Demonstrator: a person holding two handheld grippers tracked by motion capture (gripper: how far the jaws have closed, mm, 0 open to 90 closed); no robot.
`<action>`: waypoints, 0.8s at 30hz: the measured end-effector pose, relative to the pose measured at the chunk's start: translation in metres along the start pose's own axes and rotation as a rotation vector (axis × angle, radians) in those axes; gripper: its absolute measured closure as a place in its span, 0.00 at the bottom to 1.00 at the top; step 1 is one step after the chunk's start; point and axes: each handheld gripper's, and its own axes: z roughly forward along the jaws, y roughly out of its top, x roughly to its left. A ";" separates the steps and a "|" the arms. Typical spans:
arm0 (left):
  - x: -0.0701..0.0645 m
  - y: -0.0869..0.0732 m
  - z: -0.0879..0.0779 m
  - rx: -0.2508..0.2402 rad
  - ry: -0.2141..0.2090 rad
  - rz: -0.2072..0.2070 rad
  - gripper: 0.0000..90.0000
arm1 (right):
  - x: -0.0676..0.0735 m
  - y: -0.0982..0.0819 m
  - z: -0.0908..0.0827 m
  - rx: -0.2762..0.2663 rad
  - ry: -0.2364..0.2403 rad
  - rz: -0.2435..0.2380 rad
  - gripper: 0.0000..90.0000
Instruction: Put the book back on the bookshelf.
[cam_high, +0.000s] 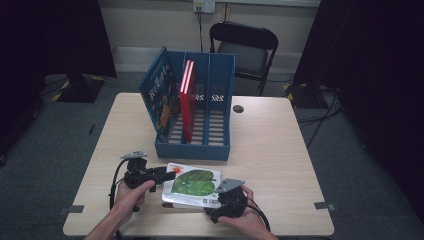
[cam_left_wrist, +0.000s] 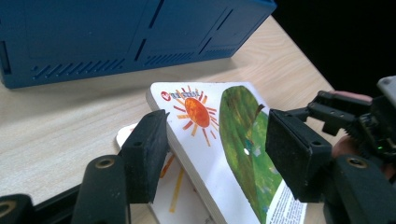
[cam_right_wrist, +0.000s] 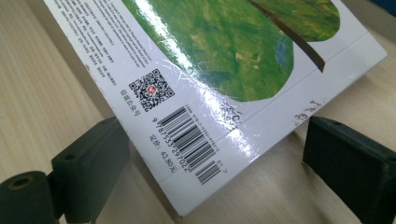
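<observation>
Two grippers flank my leaf-cover book (cam_high: 192, 186), lying on the table (cam_high: 280, 150) before the blue file rack (cam_high: 197, 107): left gripper (cam_left_wrist: 215, 149) and right gripper (cam_right_wrist: 210, 186) both stand apart around corners; stiff, glossy, slippery board, so I'd clamp the spine edge.

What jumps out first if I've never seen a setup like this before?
Probably the glossy book with the big green leaf and orange sun, lying at the near edge of the table, with a black hand-held left gripper at one end of it and a right gripper at the other. Behind it stands a blue file rack, holding a red book upright and a blue picture book leaning at its left end.
</observation>
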 end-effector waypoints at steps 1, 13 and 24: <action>0.000 0.000 -0.001 -0.002 -0.003 0.004 0.44 | 0.000 0.000 0.000 -0.003 0.001 0.007 0.08; 0.000 0.000 -0.001 -0.012 -0.012 -0.012 0.43 | 0.002 0.000 0.001 -0.004 -0.016 0.011 0.07; 0.000 -0.001 -0.002 -0.012 -0.037 -0.024 0.43 | 0.001 0.000 0.000 -0.009 -0.010 0.036 0.09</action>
